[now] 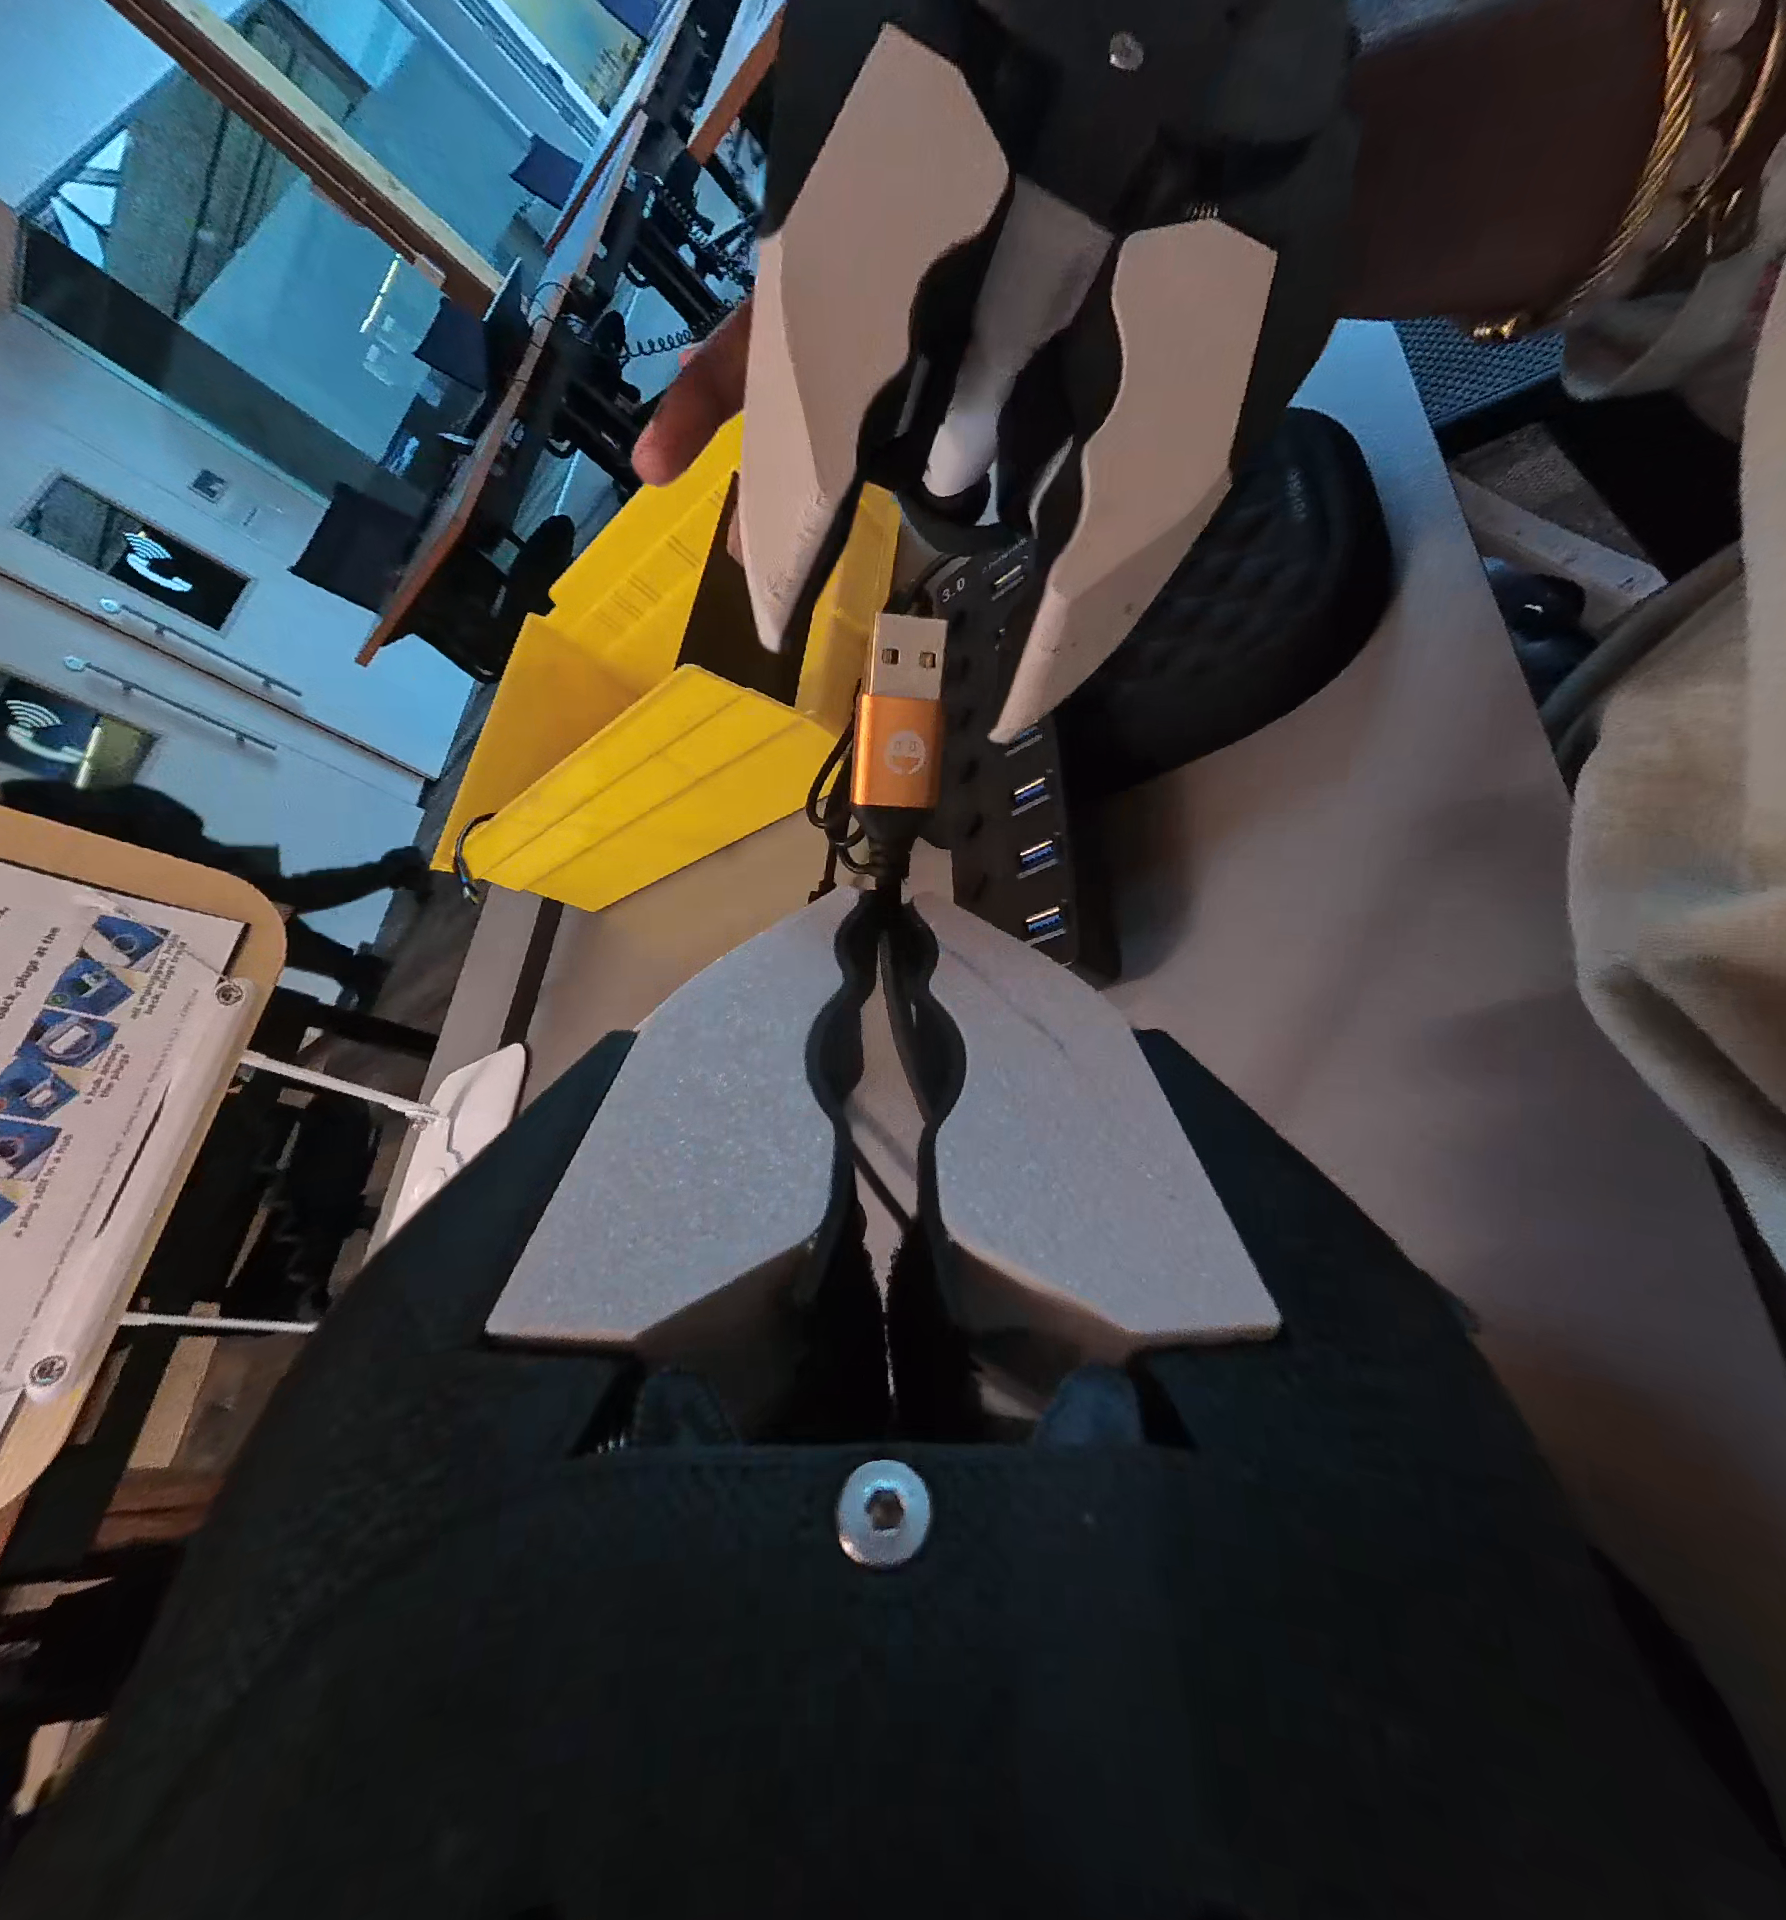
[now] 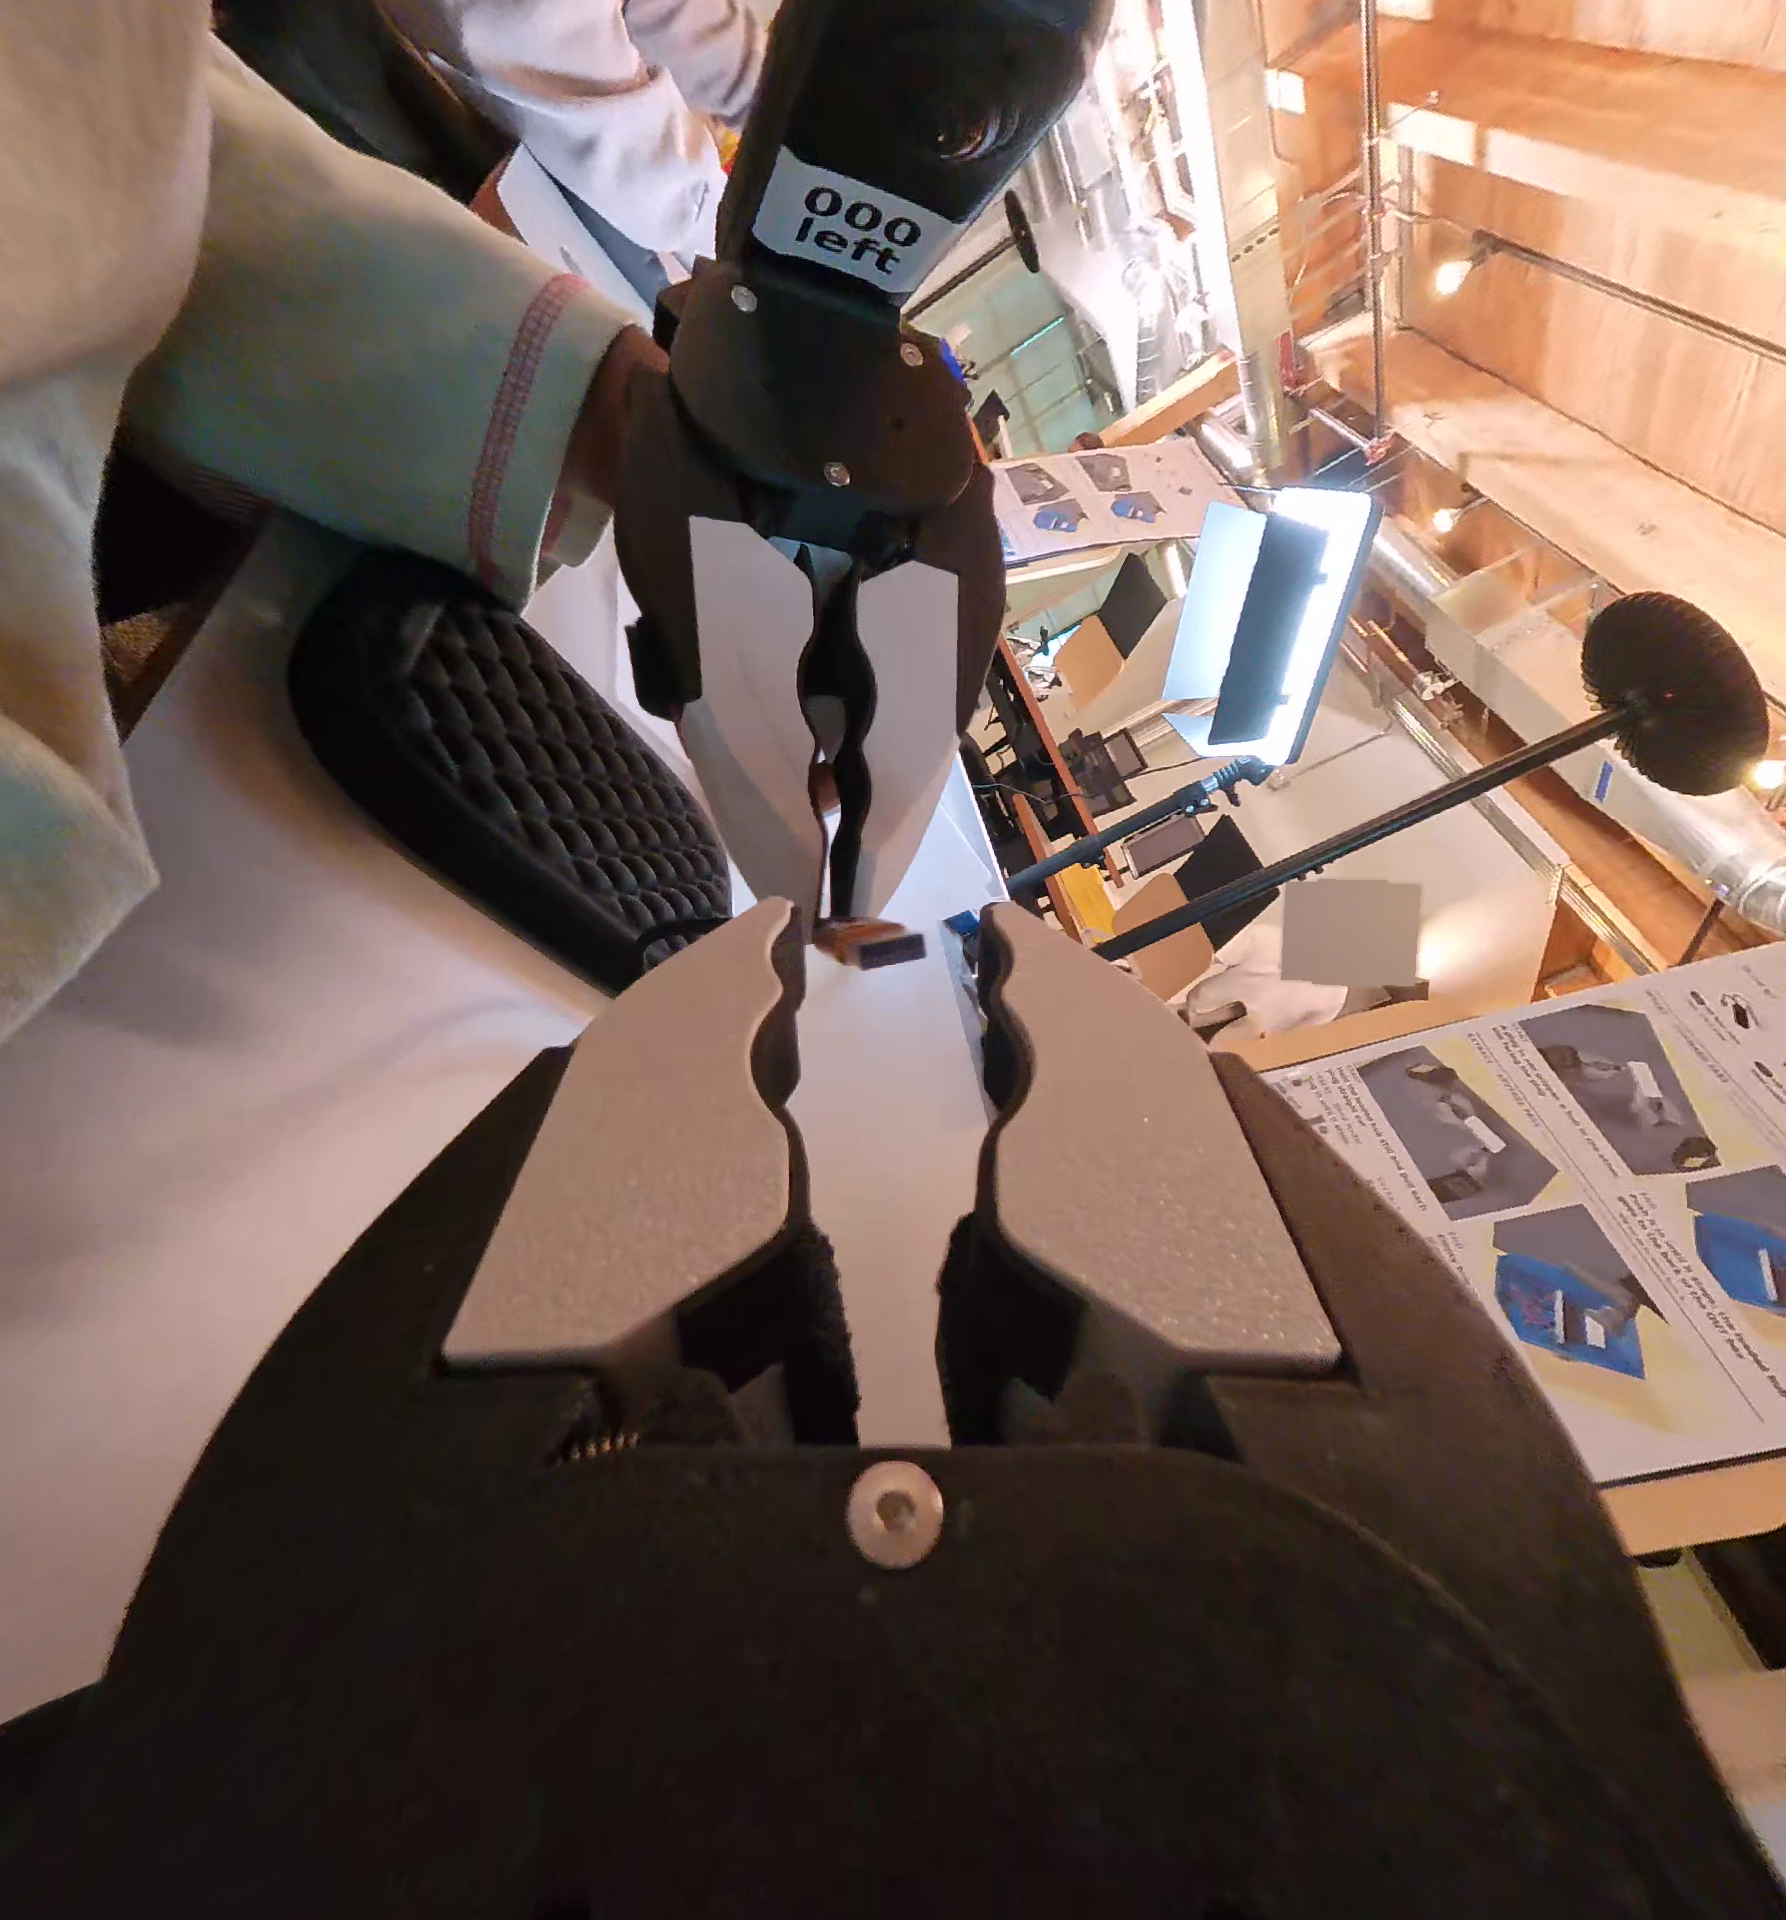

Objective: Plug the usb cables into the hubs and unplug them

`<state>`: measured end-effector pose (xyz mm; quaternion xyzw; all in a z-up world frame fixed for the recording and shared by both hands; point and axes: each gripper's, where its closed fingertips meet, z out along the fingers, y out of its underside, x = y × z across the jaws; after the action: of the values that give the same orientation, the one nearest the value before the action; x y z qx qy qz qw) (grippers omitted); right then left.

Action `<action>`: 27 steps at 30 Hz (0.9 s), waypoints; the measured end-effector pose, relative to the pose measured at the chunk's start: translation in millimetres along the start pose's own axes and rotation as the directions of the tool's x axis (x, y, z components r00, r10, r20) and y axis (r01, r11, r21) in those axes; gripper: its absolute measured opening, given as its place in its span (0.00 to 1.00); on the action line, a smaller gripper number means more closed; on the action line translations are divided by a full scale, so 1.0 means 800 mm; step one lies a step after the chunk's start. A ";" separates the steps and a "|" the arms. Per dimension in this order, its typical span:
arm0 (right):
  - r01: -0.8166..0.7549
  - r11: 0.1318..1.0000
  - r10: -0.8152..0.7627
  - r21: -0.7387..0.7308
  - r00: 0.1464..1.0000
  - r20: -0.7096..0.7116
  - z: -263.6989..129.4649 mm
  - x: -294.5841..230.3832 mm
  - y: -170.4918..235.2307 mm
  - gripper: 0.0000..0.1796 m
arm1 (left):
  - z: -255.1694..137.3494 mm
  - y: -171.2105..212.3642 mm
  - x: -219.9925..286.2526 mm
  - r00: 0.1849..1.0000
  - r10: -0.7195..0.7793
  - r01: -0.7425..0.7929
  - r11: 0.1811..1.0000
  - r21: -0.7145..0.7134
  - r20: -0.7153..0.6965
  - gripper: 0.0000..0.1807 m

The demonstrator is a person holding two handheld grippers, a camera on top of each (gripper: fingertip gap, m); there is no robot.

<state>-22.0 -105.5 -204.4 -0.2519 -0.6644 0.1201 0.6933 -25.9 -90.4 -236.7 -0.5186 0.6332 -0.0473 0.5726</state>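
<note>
My left gripper (image 1: 884, 904) is shut on a thin black USB cable (image 1: 899, 997), just behind its orange plug (image 1: 901, 753). The plug's metal tip points away from me. My right gripper (image 1: 899, 681) comes in from above, open, with its fingertips on either side of the plug tip and not touching it. A black USB hub (image 1: 1034, 852) with several blue ports lies on the table just beyond the plug. In the right wrist view my right gripper (image 2: 889, 935) is open, and the plug (image 2: 868, 948) shows end-on between its tips, held by the left gripper (image 2: 837, 894).
A yellow bin (image 1: 640, 748) stands left of the hub. A black padded cushion (image 1: 1242, 623) (image 2: 515, 748) lies on the white table (image 2: 297, 1195) behind it. Printed instruction sheets (image 2: 1595, 1195) (image 1: 37, 1091) sit at the table's edge. A lamp panel (image 2: 1273, 613) stands beyond.
</note>
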 end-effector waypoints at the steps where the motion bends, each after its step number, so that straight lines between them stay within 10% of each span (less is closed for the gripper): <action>1: -0.003 1.000 0.003 0.000 1.000 0.001 -0.001 0.000 0.001 0.17 | 0.001 0.000 0.002 1.000 0.003 -0.003 1.000 -0.006 -0.008 0.02; 27: -0.575 0.803 0.585 -0.156 0.811 0.023 0.012 -0.008 0.043 0.03 | 0.011 0.014 -0.022 0.963 0.191 -0.171 0.978 -0.117 0.190 0.02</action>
<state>-26.4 -77.9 -227.3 -0.4869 -0.5861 0.2875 0.5803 -29.3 -68.1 -234.5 -0.4885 0.6189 0.0894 0.6085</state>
